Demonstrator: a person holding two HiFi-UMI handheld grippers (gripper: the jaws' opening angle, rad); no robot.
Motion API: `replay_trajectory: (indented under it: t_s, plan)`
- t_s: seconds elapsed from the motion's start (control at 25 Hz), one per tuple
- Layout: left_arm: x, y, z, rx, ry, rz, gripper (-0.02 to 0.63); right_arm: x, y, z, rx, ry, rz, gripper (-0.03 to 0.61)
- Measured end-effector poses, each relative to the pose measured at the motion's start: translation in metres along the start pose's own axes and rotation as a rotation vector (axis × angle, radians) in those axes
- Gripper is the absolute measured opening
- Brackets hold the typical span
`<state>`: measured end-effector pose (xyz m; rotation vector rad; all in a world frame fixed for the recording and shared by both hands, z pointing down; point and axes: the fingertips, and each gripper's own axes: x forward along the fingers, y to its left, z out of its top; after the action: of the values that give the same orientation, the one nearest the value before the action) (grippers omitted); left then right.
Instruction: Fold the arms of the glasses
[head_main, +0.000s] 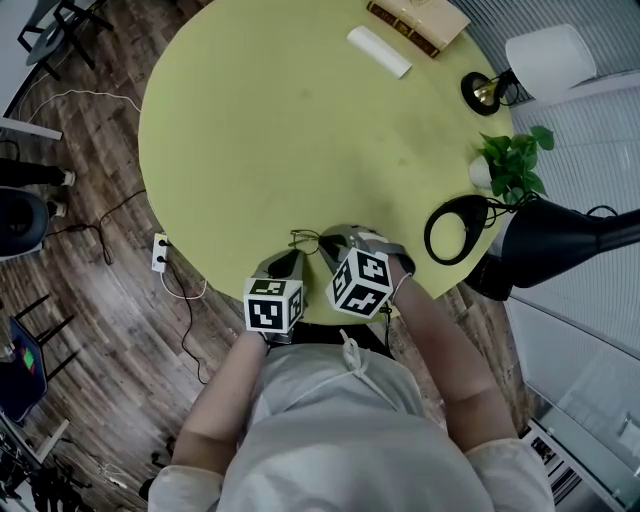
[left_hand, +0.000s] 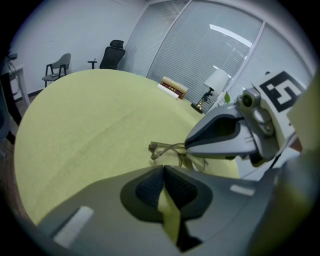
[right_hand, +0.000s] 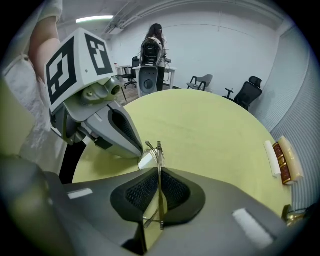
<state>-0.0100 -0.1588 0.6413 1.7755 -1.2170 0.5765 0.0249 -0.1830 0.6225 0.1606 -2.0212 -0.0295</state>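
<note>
Thin-framed glasses (right_hand: 159, 155), at the near edge of the round table (head_main: 260, 120): pinched in the nearly closed right gripper (right_hand: 159, 172), while the left gripper (left_hand: 163, 171) is closed and empty alongside; arm-folding apparently pending, and the left should next nudge an arm inward.

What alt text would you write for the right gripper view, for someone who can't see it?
The right gripper pinches thin-framed glasses between its jaws, above a round yellow-green table. The left gripper is close beside the glasses, at the left of the picture.
</note>
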Motion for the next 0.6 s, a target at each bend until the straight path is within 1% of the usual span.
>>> replay_trajectory:
  t_s: [0.04, 0.08, 0.12, 0.16, 0.24, 0.36, 0.48, 0.6]
  plan:
    - [-0.002, 0.0, -0.001, -0.022, -0.001, -0.006, 0.007, -0.001, 0.001, 0.001, 0.028, -0.013, 0.005, 0.031]
    - [-0.005, -0.002, 0.0, -0.043, -0.004, -0.014, 0.007, -0.002, 0.002, 0.002, 0.054, -0.026, 0.011, 0.061]
    - [-0.01, -0.004, 0.002, -0.052, -0.014, -0.022, 0.008, -0.004, 0.003, 0.003, 0.073, -0.038, 0.013, 0.11]
    - [-0.015, -0.006, 0.006, -0.044, -0.03, -0.026, 0.007, -0.008, 0.002, 0.003, 0.086, -0.049, 0.01, 0.118]
    - [-0.029, -0.012, 0.018, 0.022, -0.071, -0.018, 0.006, -0.018, 0.0, 0.007, 0.103, -0.083, -0.006, 0.117]
    - [-0.05, -0.022, 0.043, 0.158, -0.15, 0.0, 0.007, -0.043, -0.008, 0.015, 0.15, -0.17, -0.063, 0.101]
    - [-0.074, -0.036, 0.073, 0.243, -0.251, -0.006, 0.006, -0.076, -0.018, 0.025, 0.226, -0.274, -0.158, 0.072]
    - [-0.102, -0.055, 0.106, 0.313, -0.359, -0.018, 0.006, -0.118, -0.031, 0.033, 0.312, -0.389, -0.29, 0.038]
